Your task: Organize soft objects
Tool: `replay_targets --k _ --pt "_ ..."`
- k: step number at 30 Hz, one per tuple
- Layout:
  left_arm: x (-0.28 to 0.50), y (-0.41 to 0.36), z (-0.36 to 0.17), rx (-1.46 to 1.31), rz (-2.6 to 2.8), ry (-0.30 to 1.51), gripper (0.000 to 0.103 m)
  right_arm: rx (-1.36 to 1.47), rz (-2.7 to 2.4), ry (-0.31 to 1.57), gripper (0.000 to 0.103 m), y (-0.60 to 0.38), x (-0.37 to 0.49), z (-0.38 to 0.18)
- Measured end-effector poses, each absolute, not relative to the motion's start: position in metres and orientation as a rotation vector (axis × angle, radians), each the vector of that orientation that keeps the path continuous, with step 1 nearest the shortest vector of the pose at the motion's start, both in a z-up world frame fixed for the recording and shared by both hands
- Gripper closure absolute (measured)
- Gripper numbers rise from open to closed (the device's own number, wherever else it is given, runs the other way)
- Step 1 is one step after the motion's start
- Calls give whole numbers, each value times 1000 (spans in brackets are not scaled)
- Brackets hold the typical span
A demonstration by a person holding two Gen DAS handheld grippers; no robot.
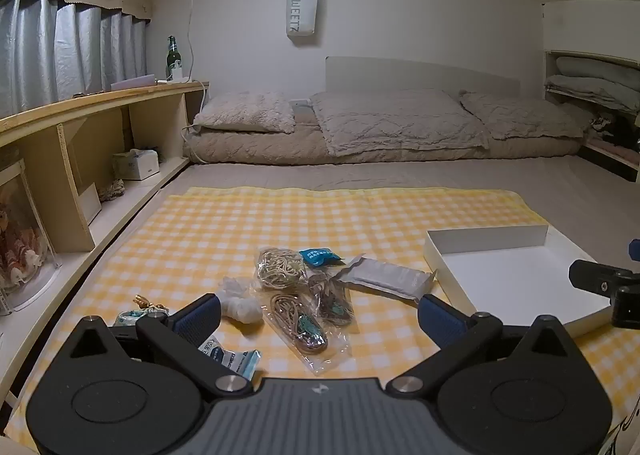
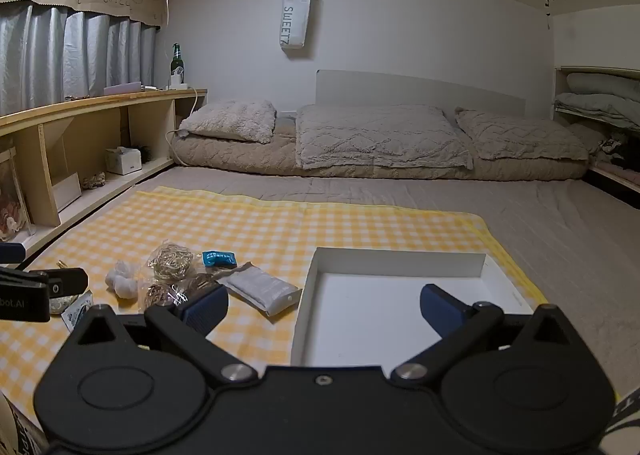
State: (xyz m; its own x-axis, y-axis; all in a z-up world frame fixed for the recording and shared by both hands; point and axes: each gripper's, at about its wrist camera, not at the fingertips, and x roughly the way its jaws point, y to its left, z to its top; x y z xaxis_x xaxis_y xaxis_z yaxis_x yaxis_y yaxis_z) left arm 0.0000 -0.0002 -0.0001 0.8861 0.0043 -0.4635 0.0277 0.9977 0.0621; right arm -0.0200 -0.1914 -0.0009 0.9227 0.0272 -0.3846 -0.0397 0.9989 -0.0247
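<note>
Small soft items lie on a yellow checked cloth (image 1: 240,223): a clear bag of rope (image 1: 278,267), a blue packet (image 1: 320,257), a grey pouch (image 1: 386,278), two bagged cords (image 1: 298,325), white cotton balls (image 1: 240,305) and a printed sachet (image 1: 232,359). My left gripper (image 1: 318,315) is open and empty, just before the cords. An empty white box (image 2: 400,315) lies to the right. My right gripper (image 2: 324,309) is open and empty over the box's near left edge; the grey pouch (image 2: 262,291) lies beside it.
A wooden shelf unit (image 1: 100,143) runs along the left with a tissue box (image 1: 136,163) and a green bottle (image 1: 173,57). Beige pillows and a folded quilt (image 1: 380,123) lie at the back. The right gripper's body (image 1: 608,287) shows at the right edge.
</note>
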Motion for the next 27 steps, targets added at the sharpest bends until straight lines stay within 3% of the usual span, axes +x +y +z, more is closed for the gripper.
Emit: replay_targets --k 27 --pt "0 0 0 64 -13 484 0 -36 37 397 0 -191 -20 -3"
